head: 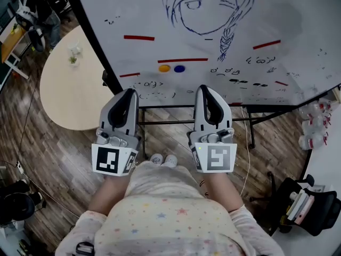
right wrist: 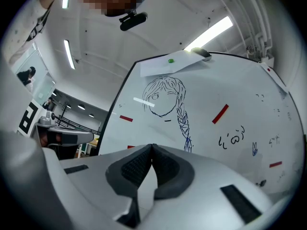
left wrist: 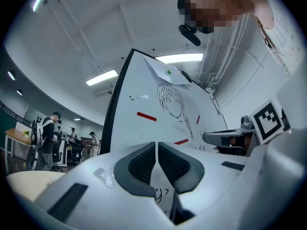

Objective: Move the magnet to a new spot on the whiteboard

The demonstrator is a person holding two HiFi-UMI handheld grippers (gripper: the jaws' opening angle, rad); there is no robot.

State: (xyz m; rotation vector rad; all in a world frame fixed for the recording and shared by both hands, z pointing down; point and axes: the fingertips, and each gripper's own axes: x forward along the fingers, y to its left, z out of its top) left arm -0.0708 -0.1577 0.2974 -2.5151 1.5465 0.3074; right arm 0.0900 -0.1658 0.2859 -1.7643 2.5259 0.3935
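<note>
My left gripper (head: 129, 93) and right gripper (head: 205, 89) are closed and empty; the orange magnet (head: 164, 68) and blue magnet (head: 179, 68) sit ahead on the whiteboard (head: 298, 20).

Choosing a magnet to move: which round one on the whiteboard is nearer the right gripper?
The blue magnet, just right of the orange magnet, toward the right gripper.

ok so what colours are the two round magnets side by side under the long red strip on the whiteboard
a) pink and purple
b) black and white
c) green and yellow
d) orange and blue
d: in the head view an orange magnet sits just left of a blue magnet on the whiteboard, right below the red strip.
</note>
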